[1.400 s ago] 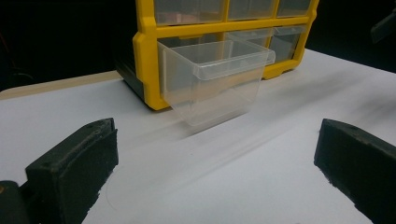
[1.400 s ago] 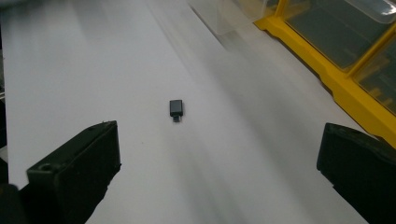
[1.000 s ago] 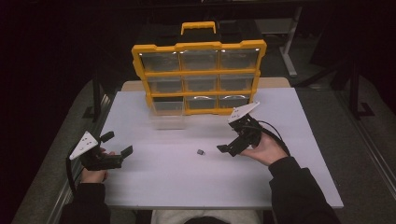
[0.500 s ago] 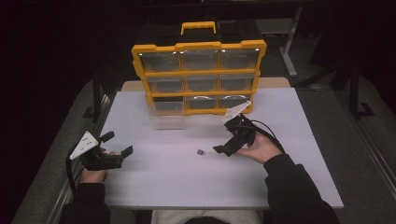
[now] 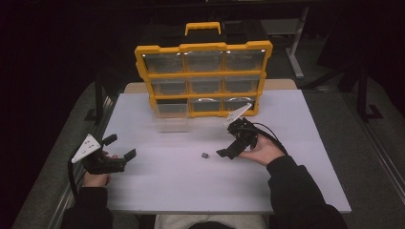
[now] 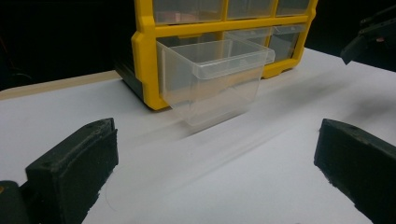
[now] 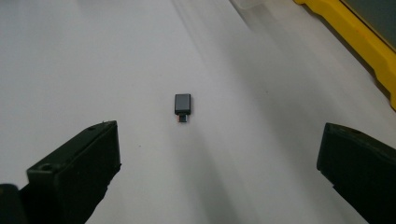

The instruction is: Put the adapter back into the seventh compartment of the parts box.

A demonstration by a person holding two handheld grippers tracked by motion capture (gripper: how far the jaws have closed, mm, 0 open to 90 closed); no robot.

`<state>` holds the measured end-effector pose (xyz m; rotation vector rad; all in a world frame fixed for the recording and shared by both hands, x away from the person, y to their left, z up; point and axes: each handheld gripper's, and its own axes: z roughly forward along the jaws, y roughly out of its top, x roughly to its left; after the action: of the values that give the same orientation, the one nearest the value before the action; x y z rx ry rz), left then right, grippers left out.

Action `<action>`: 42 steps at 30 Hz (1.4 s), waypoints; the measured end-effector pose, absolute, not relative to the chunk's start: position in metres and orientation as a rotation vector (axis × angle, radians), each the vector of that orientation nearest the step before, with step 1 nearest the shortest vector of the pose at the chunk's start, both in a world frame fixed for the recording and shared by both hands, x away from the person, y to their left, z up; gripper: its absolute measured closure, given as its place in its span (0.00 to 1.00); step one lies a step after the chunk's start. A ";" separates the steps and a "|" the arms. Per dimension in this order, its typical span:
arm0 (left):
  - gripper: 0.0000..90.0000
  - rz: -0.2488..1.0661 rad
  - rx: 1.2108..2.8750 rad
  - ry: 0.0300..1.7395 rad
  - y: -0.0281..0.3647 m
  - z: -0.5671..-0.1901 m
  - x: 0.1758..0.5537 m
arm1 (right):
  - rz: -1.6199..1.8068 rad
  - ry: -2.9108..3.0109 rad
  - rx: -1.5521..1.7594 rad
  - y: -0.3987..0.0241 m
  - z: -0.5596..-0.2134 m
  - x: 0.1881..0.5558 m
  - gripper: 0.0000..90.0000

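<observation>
I am lining my right gripper (image 5: 223, 153), jaws wide apart, on the small grey adapter (image 7: 182, 105) lying on the table (image 5: 191, 191), ungrasped. My left gripper (image 5: 120, 148) is waiting open before the pulled-out clear drawer (image 6: 215, 79); pickup and drop-in remain.

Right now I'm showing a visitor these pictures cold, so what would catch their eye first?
The yellow organizer standing at the table's far edge, with one clear drawer pulled out at its lower left. Next, the tiny grey adapter lying alone on the white table, just ahead of the open right claw. The left claw, also open, sits near the table's left edge.
</observation>
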<state>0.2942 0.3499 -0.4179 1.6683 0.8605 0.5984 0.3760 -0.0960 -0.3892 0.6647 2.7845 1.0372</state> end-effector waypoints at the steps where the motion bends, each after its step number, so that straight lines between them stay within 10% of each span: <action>1: 0.00 0.598 1.668 0.861 0.350 -0.418 0.294 | 1.035 2.787 0.663 -0.095 -0.390 0.376 0.00; 42: 0.00 0.596 1.678 0.854 0.350 -0.418 0.295 | 0.889 2.945 0.512 -0.042 -0.407 0.387 0.00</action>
<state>0.2952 0.3497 -0.4183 1.6775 0.8535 0.5964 0.3875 -0.0424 -0.4070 0.5122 2.9454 0.8890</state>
